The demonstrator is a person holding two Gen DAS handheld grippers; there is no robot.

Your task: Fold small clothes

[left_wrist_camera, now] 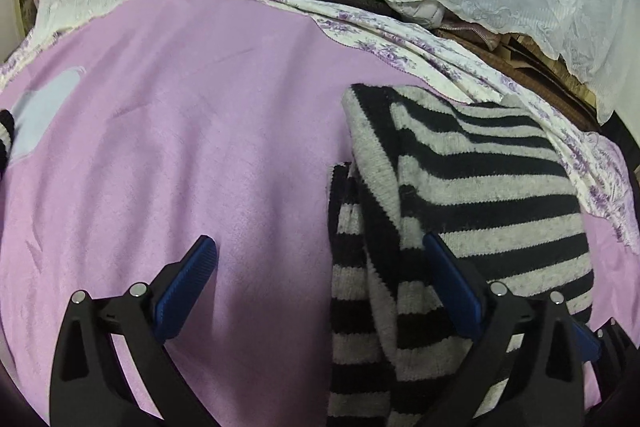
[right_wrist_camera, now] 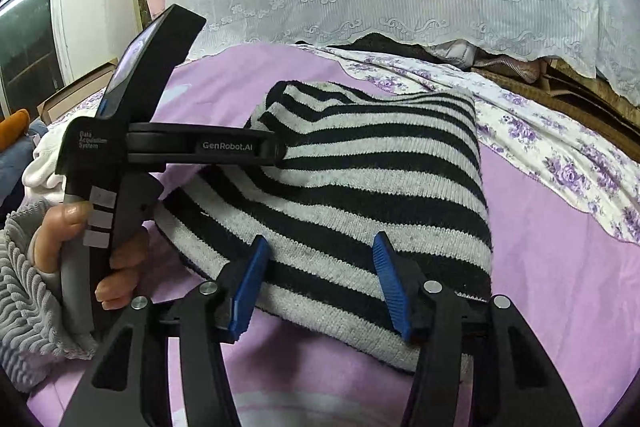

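Both grippers, left gripper (left_wrist_camera: 320,247) and right gripper (right_wrist_camera: 320,247), gape, grasping nothing; your striped sweater (right_wrist_camera: 380,179) could unfold on release.

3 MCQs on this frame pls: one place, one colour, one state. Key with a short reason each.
1. Where does the striped sweater lie?
A. on the pink blanket
B. on a wooden chair
C. in a laundry basket

2. What colours are its stripes?
A. red and white
B. black and grey-white
C. blue and yellow

3. How do the right gripper jaws stand?
A. shut on a sock
B. shut with nothing between
C. open, over the sweater's near edge

Key:
1 A, the pink blanket spreads under and around it in both views.
2 B, black bands alternate with pale grey-white ones.
3 C, the blue pads sit apart with knit showing between them; the left gripper is open too.
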